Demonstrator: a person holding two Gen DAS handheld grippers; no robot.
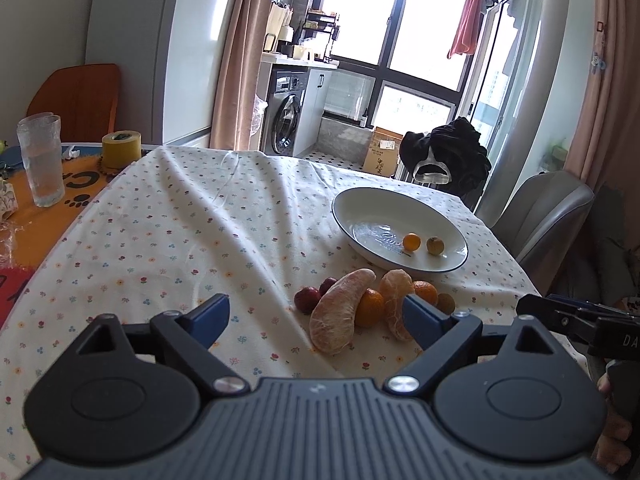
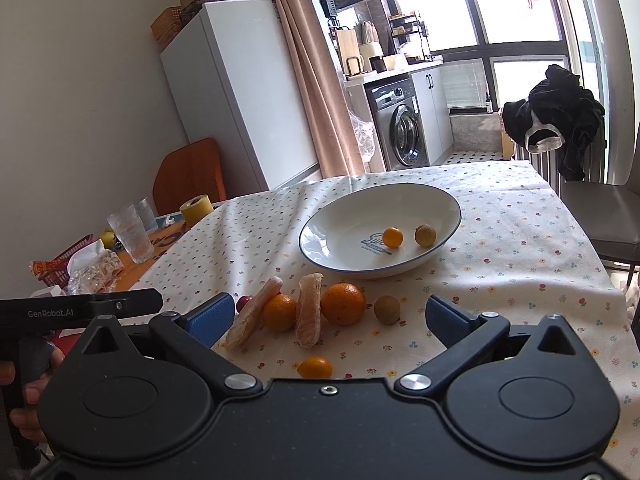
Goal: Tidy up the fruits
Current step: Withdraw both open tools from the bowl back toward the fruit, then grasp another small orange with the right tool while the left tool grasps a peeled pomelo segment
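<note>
A white bowl [image 1: 360, 208] [image 2: 340, 216] with a dark rim holds a small orange kumquat [image 1: 411, 241] [image 2: 392, 237] and a brownish longan [image 1: 435, 246] [image 2: 425, 235]. In front of it on the flowered tablecloth lies a heap of fruit: two peeled pomelo segments [image 1: 340, 316] [image 2: 310, 312], mandarins [image 1: 370, 307] [image 2: 343, 304], red fruits [image 1: 307, 299], a longan [image 2: 387, 309] and a lone kumquat [image 2: 315, 367]. My left gripper [image 1: 316, 320] is open just short of the heap. My right gripper [image 2: 329, 320] is open too, the fruit lying beyond its blue pads [image 2: 212, 318].
At the table's left stand a water glass [image 1: 42, 160] [image 2: 130, 232], a roll of yellow tape [image 1: 121, 148] [image 2: 197, 208] and snack wrappers [image 2: 92, 268]. A grey chair [image 1: 544, 216] [image 2: 608, 216] stands at the right edge. A washing machine, fridge and windows lie behind.
</note>
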